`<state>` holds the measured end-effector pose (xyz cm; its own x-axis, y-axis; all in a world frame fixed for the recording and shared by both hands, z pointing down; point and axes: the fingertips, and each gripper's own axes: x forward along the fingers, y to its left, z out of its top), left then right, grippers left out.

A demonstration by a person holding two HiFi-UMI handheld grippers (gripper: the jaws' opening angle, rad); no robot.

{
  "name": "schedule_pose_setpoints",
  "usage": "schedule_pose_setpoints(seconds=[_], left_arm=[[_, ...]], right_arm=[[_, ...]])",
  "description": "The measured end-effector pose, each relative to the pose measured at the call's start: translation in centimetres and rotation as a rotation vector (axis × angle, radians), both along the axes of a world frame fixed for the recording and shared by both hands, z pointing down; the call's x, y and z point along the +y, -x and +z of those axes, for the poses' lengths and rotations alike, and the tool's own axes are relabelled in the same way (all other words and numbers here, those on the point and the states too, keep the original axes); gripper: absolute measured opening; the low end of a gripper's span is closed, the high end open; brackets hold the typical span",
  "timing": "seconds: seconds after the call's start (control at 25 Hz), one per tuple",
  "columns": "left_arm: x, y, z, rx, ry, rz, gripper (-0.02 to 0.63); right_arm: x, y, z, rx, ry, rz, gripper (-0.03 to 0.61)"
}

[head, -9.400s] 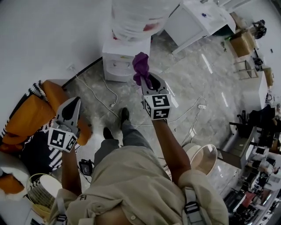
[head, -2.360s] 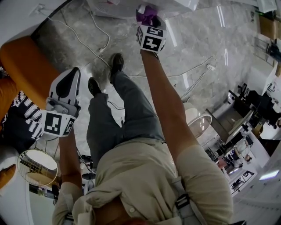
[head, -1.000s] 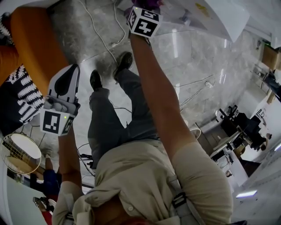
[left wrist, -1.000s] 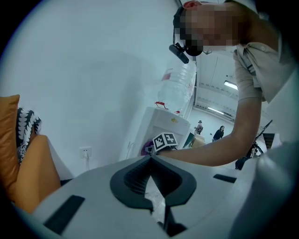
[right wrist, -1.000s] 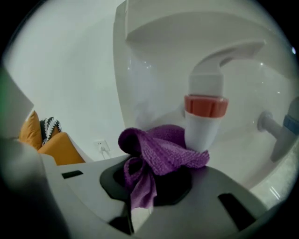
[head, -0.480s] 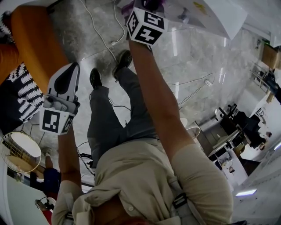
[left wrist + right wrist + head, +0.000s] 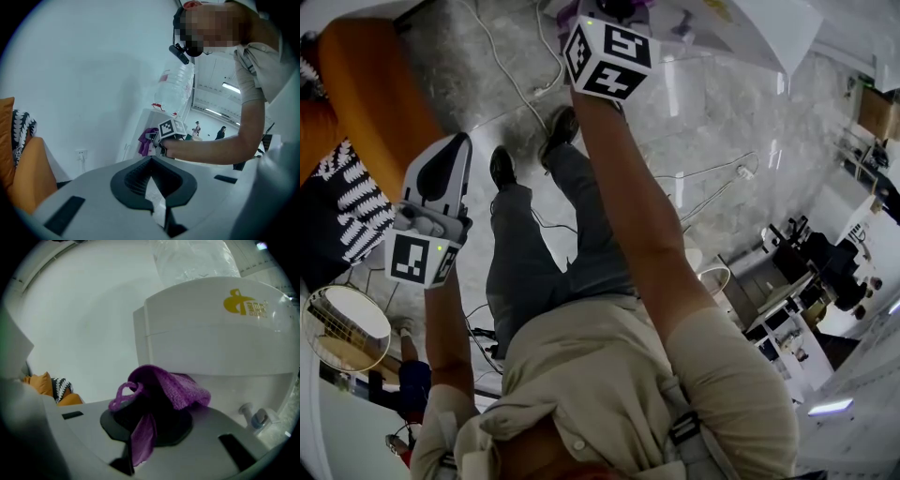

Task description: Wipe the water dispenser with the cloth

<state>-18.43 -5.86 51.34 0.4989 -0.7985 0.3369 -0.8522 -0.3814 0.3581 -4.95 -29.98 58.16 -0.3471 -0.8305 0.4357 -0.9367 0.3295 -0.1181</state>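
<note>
Right gripper view puts the purple cloth right at the front of the white water dispenser, just under its bulging upper panel, though I cannot tell whether the cloth is actually pressing on the plastic. The likeliest trouble from here is the taps low to the right: a sweep that way could nudge one and let water out. A hard push higher up might also rock the bottle standing on top. The cloth is bunched, with a loose tail hanging down, so dragging it over an edge could tug it free. The right gripper has its fingers clamped on the cloth, and the wad covers the tips entirely. The left gripper, seen in the left gripper view, has its fingers brought together with nothing between them — it takes no part in the wipe. In the head view it hangs low beside the person's leg, well apart from the dispenser.
</note>
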Motion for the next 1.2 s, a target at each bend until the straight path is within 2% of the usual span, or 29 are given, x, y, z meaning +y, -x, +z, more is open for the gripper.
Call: schedule_pose_setpoints(seconds=[0.2,0.48,0.72,0.92,1.04,1.2], left_arm=[[1.5,0.4,1.9,-0.038,0.04,0.043,0.015],[0.6,1.1,2.7,-0.011,0.021,-0.009,0.015],[0.8,0.6,5.8,-0.024,0.047,0.002,0.015],[0.3,0.0,7.3,-0.02,0.051,0.012,0.015],[-0.1,-1.1,7.0,-0.017,0.047,0.03,0.015],[-0.3,-2.1,6.7,-0.017,0.044,0.047,0.015]], right_arm=[[0.1,1.0,2.9,0.032,0.019,-0.026,0.063],[0.1,0.8,9.7,0.093,0.091,-0.034,0.063],[0.8,-2.4,16.9,0.169,0.186,-0.017,0.063],[2.1,-4.7,22.4,0.249,0.283,-0.04,0.063],[2.3,-6.2,22.7,0.28,0.282,-0.049,0.063],[2.9,-8.9,22.8,0.291,0.299,-0.001,0.063]])
